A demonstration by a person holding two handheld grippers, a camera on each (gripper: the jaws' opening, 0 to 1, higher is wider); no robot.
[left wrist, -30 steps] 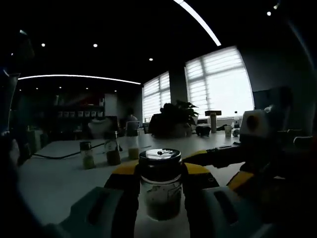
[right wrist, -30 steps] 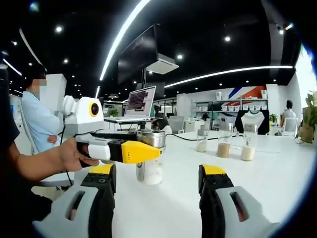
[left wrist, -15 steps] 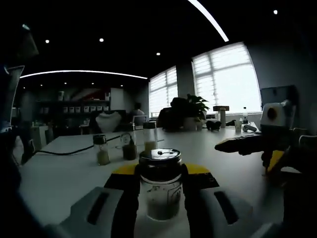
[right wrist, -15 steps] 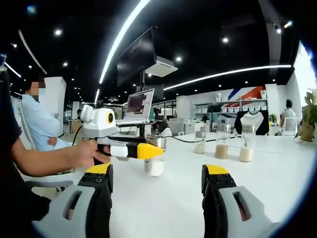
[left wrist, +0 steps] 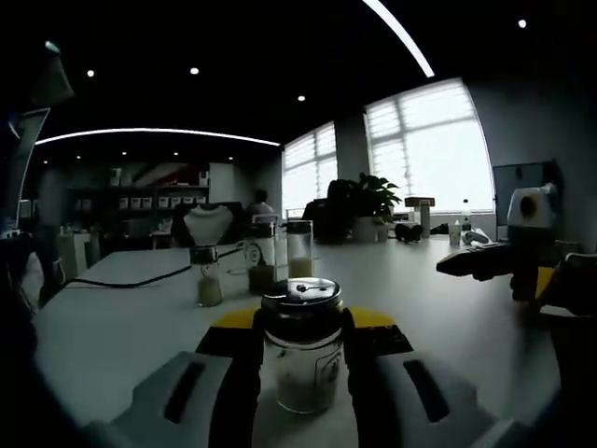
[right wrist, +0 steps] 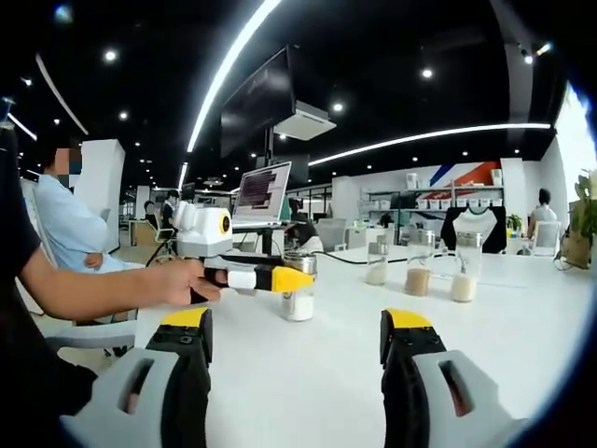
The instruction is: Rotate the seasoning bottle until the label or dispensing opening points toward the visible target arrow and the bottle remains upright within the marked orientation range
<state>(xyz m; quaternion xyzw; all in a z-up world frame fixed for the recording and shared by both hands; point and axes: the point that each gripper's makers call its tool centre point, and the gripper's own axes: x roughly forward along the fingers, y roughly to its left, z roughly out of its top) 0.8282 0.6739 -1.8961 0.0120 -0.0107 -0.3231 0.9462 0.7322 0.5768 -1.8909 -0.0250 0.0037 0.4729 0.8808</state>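
**Left has the bottle, right standing off**

Left hand-held gripper (left wrist: 300, 359): jaws closed in on the seasoning bottle (left wrist: 300, 347), one on each flank of the glass body, just below the dark lid. Looks like a firm pinch, contact on both sides. Bottle sits upright on the white bench (left wrist: 121, 336), long axis vertical, dead centre between the jaws.

Right hand-held gripper (right wrist: 294, 359): jaws wide apart, nothing between them. From it, the bottle (right wrist: 299, 287) is ahead and slightly left, well apart, with the left gripper's yellow-tipped jaw across its near side. Left is clearly the nearer tool; my read is the twist gets done by rolling the left wrist about the bottle's vertical axis.

Can't make out:
- no target arrow or orientation marks that I can pick out on the bench
- label direction unclear; only a small dark mark on the glass
- lid has a small feature on top, opening direction unreadable
- bottle base partly hidden by the jaws

Three other jars (right wrist: 419, 270) stand in a row beyond the bottle.
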